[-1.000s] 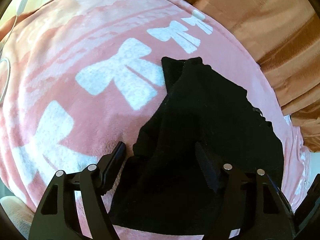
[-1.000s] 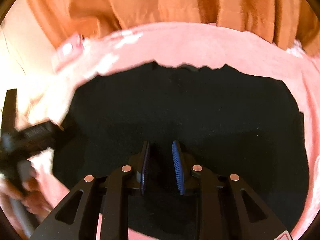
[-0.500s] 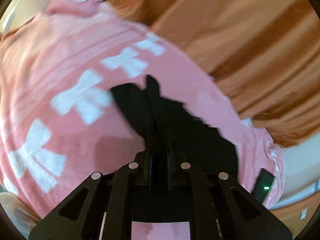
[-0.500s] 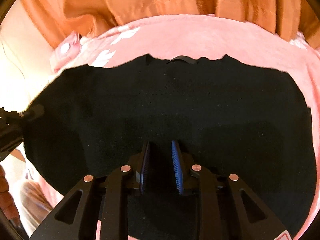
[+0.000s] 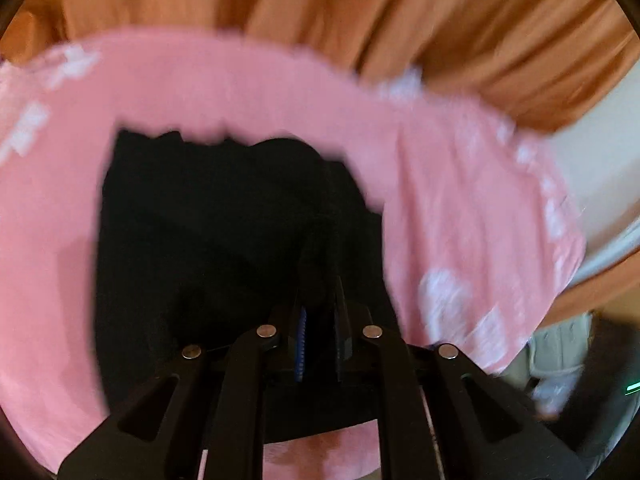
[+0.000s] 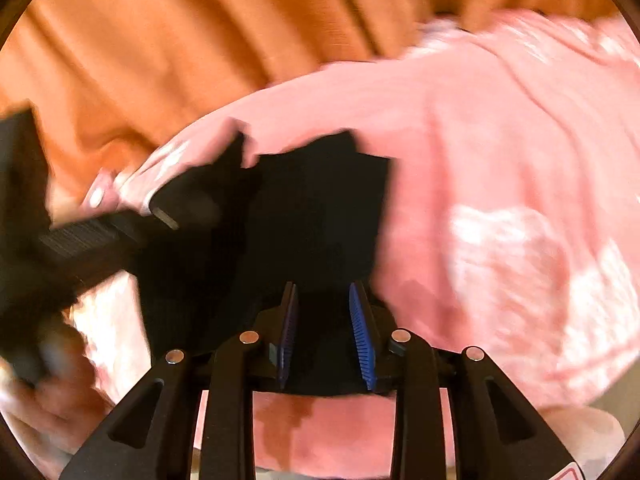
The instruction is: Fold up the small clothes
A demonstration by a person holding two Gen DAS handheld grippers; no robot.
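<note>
A small black garment (image 5: 208, 248) lies on a pink blanket with white bows (image 5: 460, 184). My left gripper (image 5: 320, 300) is shut on a raised fold of the black cloth, which rises between its blue pads. In the right wrist view the black garment (image 6: 316, 216) sits in front of my right gripper (image 6: 324, 304), whose jaws are shut on its near edge with a narrow gap between the pads. The left gripper also shows in the right wrist view (image 6: 168, 216) at the left, over the cloth. Both views are blurred by motion.
Orange curtains (image 5: 360, 12) hang behind the pink blanket (image 6: 500, 160). A person's hand (image 6: 52, 392) holds the left gripper at the lower left of the right wrist view. A pale wall and floor (image 5: 600, 184) lie past the blanket's right edge.
My left gripper closed on the black garment and carried its fold to the right, toward my right gripper. The cloth, spread wide before, now looks narrower and doubled over. Both views have swung.
</note>
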